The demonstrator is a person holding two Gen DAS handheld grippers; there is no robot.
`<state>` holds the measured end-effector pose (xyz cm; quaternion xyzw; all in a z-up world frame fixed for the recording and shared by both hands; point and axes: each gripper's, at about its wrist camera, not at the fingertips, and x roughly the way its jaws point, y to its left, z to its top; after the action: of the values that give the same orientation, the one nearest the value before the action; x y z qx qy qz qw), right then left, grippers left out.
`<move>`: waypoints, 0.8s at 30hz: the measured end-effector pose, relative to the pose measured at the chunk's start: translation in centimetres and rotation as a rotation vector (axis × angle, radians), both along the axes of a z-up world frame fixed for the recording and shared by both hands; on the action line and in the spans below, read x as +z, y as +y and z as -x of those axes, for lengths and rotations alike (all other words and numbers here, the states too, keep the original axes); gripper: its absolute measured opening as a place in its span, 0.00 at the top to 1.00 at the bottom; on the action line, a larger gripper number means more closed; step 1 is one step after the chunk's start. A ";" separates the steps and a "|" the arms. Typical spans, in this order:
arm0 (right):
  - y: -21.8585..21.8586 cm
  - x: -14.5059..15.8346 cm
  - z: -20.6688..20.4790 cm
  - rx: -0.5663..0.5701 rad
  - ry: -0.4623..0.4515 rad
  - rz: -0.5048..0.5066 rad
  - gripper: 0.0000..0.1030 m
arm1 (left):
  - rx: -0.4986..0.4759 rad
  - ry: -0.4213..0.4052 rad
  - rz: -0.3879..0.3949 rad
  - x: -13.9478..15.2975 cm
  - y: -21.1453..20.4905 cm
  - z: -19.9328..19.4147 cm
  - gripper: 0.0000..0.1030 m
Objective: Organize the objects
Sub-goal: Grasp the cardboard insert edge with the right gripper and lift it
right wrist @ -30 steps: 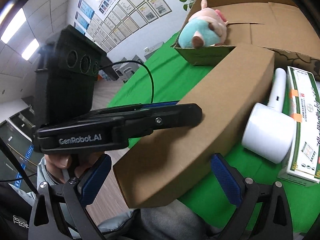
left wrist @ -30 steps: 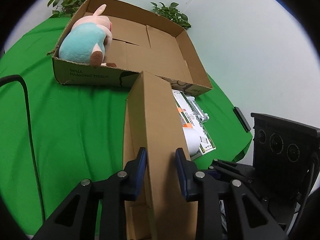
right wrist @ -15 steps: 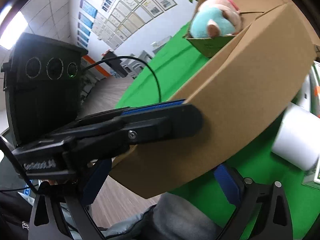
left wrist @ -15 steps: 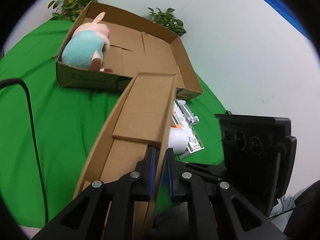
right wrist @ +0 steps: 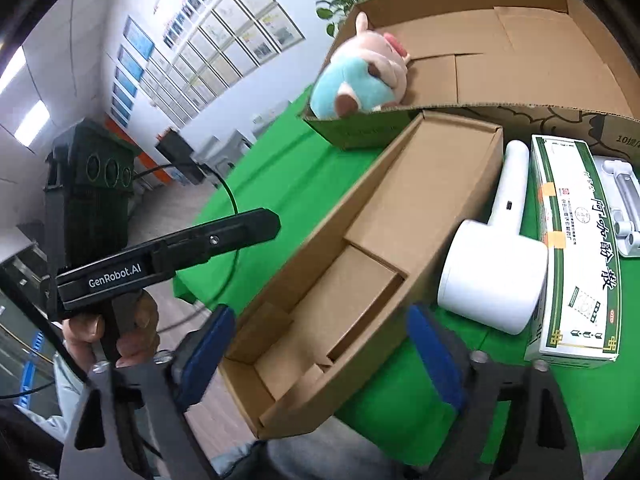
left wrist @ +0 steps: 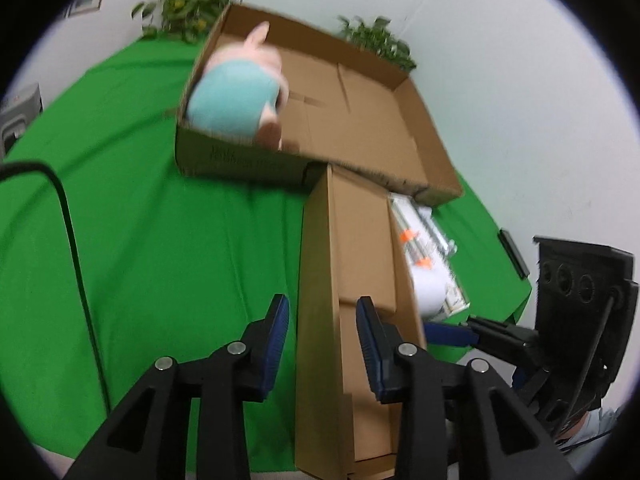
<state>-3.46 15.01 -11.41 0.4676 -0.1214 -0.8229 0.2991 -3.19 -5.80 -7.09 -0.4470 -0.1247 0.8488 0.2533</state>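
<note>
Since half a second ago we have let go of the long cardboard box (left wrist: 352, 280): our left gripper (left wrist: 322, 336), then pinched on its wall, now has its jaws parted, one on each side of the box's left wall, with a visible gap on either side. That box now lies open side up on the green tablecloth (left wrist: 160, 240), its near end overhanging the table edge and its far end up against the big open carton (left wrist: 360, 128). Our right gripper (right wrist: 320, 352) is spread wide, straddling the near end of the box without clearly touching it. Inside the carton a plush pig (right wrist: 360, 80) leans in the left corner. Just beside the box on the right lie a white hair dryer (right wrist: 496, 264) and a green-and-white packet (right wrist: 576, 248).
</note>
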 end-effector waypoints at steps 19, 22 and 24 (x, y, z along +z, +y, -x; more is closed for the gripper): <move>-1.7 -2.4 -0.3 -0.060 0.016 -0.217 0.68 | -0.010 -0.082 0.092 -2.2 1.6 -2.0 0.70; -2.2 -2.8 -0.2 -0.050 0.016 -0.232 0.66 | -0.018 -0.059 0.131 -2.1 2.2 -2.4 0.76; -2.3 -2.9 -0.2 -0.046 0.020 -0.237 0.66 | -0.006 -0.052 0.145 -2.1 2.1 -2.6 0.80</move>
<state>-3.30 12.69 -14.28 0.4885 -0.0311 -0.8428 0.2238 -0.62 -3.71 -9.22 -0.4866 -0.0680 0.8428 0.2195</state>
